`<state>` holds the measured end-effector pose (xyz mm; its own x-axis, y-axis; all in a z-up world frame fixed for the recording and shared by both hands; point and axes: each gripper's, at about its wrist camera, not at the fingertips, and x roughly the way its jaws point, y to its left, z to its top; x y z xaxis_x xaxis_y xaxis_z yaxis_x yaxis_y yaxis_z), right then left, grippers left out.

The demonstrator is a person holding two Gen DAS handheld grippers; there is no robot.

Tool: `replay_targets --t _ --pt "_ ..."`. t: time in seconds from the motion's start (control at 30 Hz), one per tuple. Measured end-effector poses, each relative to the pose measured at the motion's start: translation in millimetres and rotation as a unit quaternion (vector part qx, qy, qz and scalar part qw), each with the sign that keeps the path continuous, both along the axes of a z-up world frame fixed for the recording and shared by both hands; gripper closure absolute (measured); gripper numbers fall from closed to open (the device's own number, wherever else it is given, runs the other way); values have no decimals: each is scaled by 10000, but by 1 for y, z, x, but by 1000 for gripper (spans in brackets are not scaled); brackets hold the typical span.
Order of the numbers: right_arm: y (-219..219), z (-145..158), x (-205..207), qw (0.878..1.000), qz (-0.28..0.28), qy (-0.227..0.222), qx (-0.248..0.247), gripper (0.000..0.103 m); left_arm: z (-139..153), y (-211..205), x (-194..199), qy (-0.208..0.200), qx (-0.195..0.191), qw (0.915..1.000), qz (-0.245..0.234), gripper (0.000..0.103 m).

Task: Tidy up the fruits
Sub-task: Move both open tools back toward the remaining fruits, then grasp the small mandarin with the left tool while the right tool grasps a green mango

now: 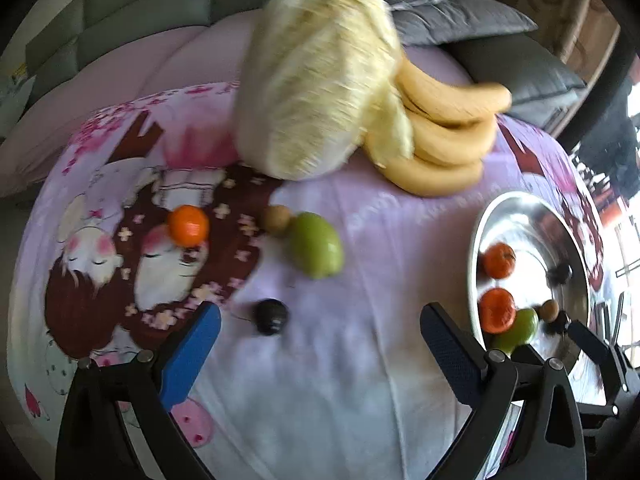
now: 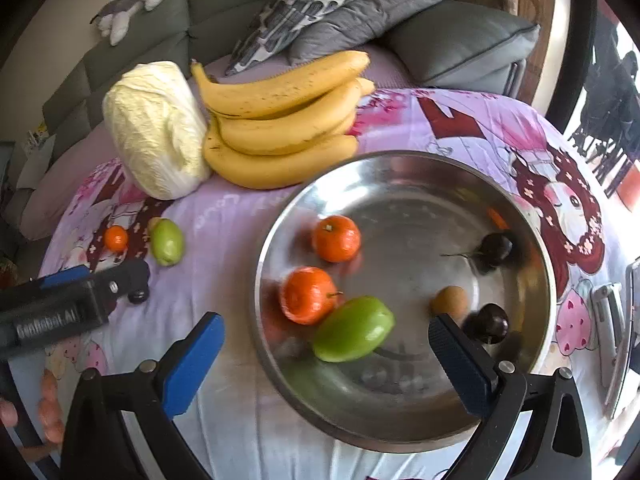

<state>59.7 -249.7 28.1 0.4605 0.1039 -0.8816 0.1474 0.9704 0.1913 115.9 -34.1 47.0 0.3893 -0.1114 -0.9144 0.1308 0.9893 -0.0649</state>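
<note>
Shiny round steel bowl (image 2: 404,168); crinkled cabbage (image 2: 154,130); smooth curved bananas (image 2: 280,120).

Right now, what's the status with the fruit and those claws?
Left gripper open, empty, over dark plum. Right gripper open above steel bowl. Orange, green fruit not yet bowled. Nothing in the way.

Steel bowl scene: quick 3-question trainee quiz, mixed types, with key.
1. True or false: the bananas lie inside the steel bowl.
2. How many orange fruits are in the bowl? A) one B) two C) four
3. Fill in: the small dark fruit lying on the cloth ahead of the left gripper sits nearest to that gripper's ____ fingers.

Key: 1 false, they lie on the cloth beside the cabbage. 2 B. 3 open.
</note>
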Motion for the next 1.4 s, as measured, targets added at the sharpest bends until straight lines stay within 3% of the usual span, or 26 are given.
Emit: replay_targets --t 0.47,0.63,0.7,0.97,1.07,1.4 --pt "63 16 25 9975 621 -229 249 0 -10 91 24 106 -376 9931 1109 3" --pt "89 13 45 9956 793 -195 452 1 -17 104 34 206 -434 9920 1163 4" --pt "99 10 53 9945 894 -193 506 3 -21 106 41 240 -328 9923 1170 10" --pt "131 -6 84 9908 1215 -97 593 24 -37 114 68 364 -509 9915 1142 25" --pt "140 -15 92 9901 1289 -51 546 27 -43 114 75 356 -513 9916 1133 32" --pt "150 -39 109 9902 1319 161 431 49 -62 113 86 457 -560 9915 1078 48"
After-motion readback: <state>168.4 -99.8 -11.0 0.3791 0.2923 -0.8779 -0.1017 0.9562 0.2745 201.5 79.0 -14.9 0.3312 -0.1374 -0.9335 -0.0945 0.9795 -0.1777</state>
